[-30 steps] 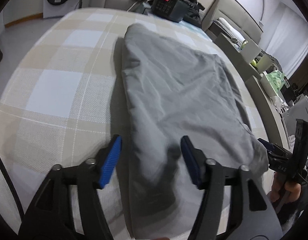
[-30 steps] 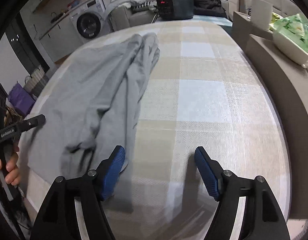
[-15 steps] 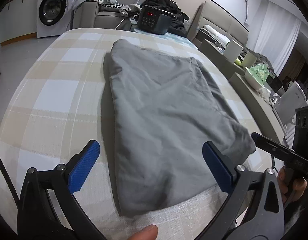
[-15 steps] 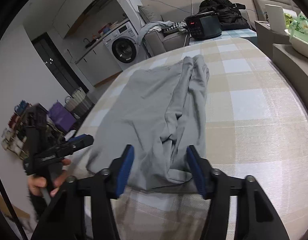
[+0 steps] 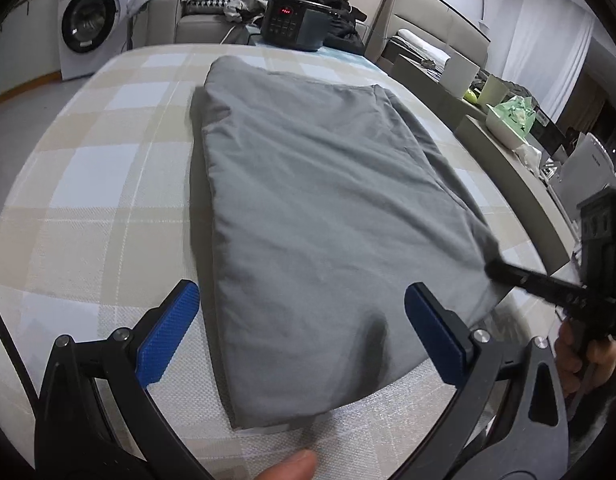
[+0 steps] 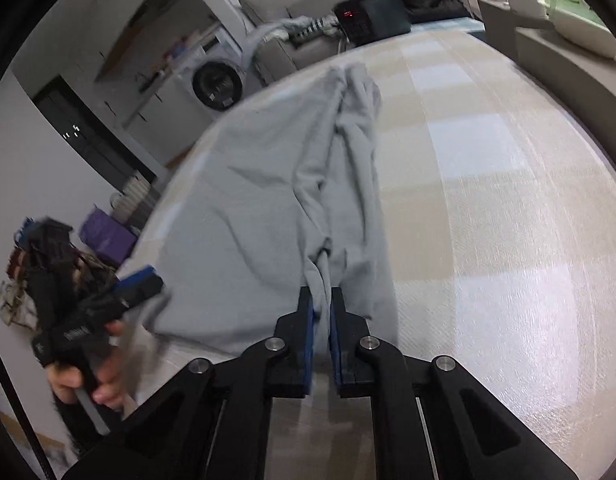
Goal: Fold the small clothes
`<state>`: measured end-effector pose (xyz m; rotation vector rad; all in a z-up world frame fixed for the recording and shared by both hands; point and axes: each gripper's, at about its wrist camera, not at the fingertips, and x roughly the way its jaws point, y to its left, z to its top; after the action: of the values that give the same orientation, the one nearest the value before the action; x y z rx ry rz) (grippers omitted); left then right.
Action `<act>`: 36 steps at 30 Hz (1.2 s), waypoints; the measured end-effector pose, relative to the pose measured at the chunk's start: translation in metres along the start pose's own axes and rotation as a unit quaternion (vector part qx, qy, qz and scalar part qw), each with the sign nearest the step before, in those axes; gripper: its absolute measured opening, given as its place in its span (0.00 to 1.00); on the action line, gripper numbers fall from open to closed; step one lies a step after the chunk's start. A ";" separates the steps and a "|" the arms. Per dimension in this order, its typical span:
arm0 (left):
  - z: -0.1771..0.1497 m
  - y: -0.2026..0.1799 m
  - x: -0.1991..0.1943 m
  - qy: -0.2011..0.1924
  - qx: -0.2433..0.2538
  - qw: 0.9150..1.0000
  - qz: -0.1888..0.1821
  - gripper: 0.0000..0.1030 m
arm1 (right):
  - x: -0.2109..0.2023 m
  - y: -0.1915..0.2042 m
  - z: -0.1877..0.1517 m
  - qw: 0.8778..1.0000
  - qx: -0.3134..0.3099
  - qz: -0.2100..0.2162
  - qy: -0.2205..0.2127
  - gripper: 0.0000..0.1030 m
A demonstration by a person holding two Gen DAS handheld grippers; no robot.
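A grey garment (image 5: pixel 320 208) lies lengthwise on the beige and blue checked table (image 5: pixel 88 168), folded flat, with a bunched ridge along its right side (image 6: pixel 348 152). My left gripper (image 5: pixel 300 300) stands wide open over the garment's near end, with the cloth below the pads and not touched by them. My right gripper (image 6: pixel 322 300) is shut on a pinched fold at the garment's near right corner. In the left wrist view the right gripper (image 5: pixel 494 269) reaches that corner from the right. A blue pad (image 6: pixel 140 280) of the left gripper shows at the left of the right wrist view.
A black appliance with a red display (image 5: pixel 296 24) sits at the table's far end, in front of a sofa with heaped clothes. A washing machine (image 5: pixel 88 28) stands at the back left. A grey ledge with a white bowl (image 5: pixel 512 120) runs along the table's right side.
The left jaws spread wide and drew back off the cloth. The right gripper swung left from bare table onto the garment's corner and closed on a fold of it.
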<state>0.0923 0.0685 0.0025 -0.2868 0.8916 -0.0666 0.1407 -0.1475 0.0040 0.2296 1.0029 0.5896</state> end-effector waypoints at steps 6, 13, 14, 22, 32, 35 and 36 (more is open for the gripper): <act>-0.001 0.005 0.005 0.003 0.008 1.000 0.023 0.99 | -0.010 0.016 0.004 1.000 -0.022 0.007 -0.019 0.27; 0.000 0.008 0.009 0.007 0.001 1.000 0.024 0.99 | 0.013 0.006 0.037 0.999 0.035 0.017 -0.025 0.30; 0.000 0.008 0.008 0.007 0.000 1.000 0.023 0.99 | 0.019 0.004 0.040 0.999 0.046 0.019 -0.019 0.30; 0.002 0.012 0.007 0.011 -0.016 1.000 -0.003 0.99 | -0.001 0.034 0.052 0.998 0.000 0.031 -0.063 0.08; 0.002 0.013 0.006 0.012 -0.013 1.000 0.008 0.99 | 0.020 0.014 0.039 1.000 0.000 -0.026 -0.018 0.18; 0.001 0.013 0.005 0.012 -0.013 1.000 0.009 0.99 | 0.011 0.005 0.037 1.000 0.024 0.013 -0.012 0.26; 0.001 0.013 0.005 0.011 -0.013 1.000 0.009 0.99 | 0.008 0.002 0.035 0.999 0.028 0.021 -0.010 0.28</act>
<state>0.0955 0.0803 -0.0040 -0.3023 0.9183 -0.0413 0.1727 -0.1381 0.0181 0.3055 0.9968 0.5969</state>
